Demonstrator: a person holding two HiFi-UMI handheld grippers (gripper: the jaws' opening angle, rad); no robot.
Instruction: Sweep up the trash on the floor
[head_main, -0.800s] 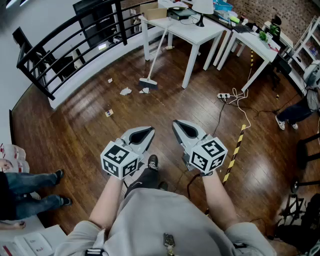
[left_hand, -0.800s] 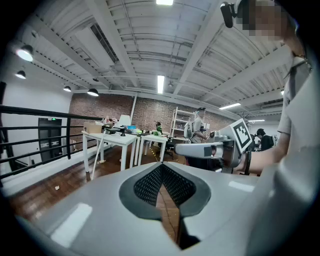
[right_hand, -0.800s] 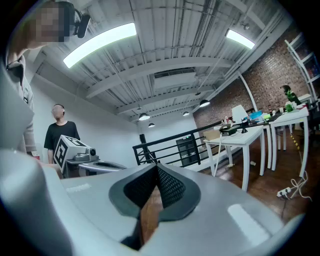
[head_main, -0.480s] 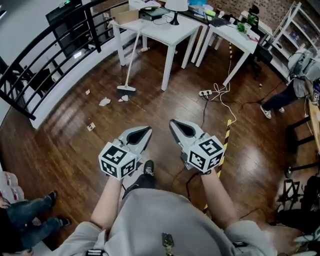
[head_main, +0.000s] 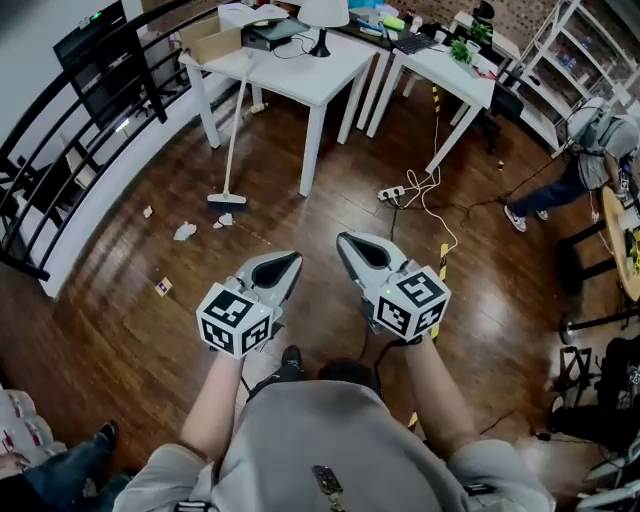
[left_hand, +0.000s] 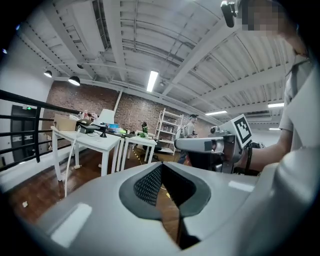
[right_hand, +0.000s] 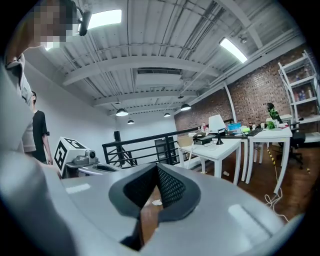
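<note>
Presently, two claws are in view, both clenched with nothing between them: the left claw and the right claw, side by side above the dark wooden floor. Four pieces of pale trash lie on that floor, well ahead of the claws and to their left. They are one crumpled white paper wad, one small white scrap, one small square card, and one white bit just beside the head of the single white-handled broom. The broom leans against the nearer white table; a second white table stands beside it.
</note>
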